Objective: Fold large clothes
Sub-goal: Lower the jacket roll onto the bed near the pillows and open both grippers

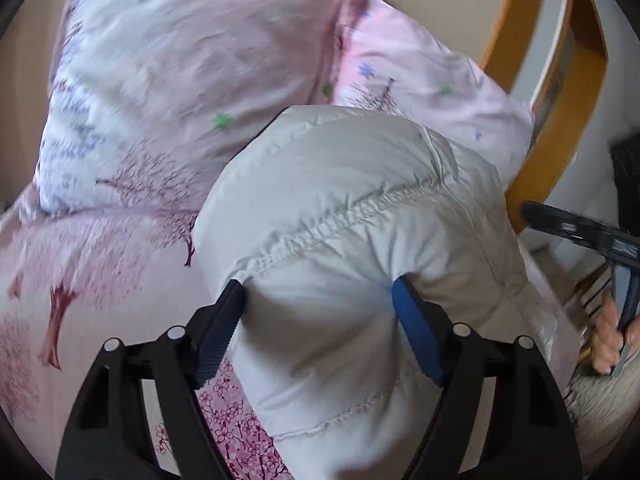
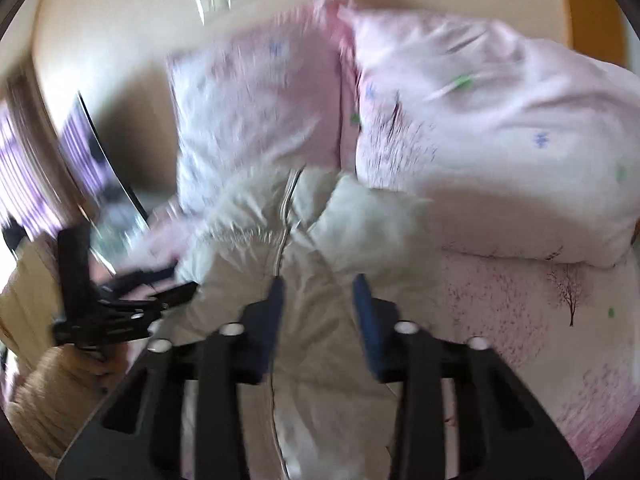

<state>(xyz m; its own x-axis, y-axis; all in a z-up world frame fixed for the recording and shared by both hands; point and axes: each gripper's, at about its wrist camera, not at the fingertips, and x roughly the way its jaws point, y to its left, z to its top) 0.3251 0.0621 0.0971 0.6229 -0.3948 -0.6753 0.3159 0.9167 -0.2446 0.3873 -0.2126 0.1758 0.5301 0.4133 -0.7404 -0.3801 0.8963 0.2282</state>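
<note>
A white puffy down jacket (image 1: 340,184) lies bunched on the bed. My left gripper (image 1: 316,292) is shut on a thick padded fold of it, and both pads dent the fabric. In the blurred right wrist view the jacket (image 2: 232,280) shows its zipper and a fur trim (image 2: 372,216). My right gripper (image 2: 319,284) is shut on the jacket beside the zipper. The right gripper's black body (image 1: 580,228) and the hand (image 1: 608,340) holding it show at the right edge of the left wrist view. The left gripper (image 2: 120,300) shows at the left of the right wrist view.
Two pink pillows (image 1: 180,80) (image 2: 500,140) printed with trees lean against the beige wall behind the jacket. A pink tree-print sheet (image 1: 80,280) covers the bed. An orange wooden frame (image 1: 504,40) stands at the right. A beige sleeve (image 2: 48,400) is at the lower left.
</note>
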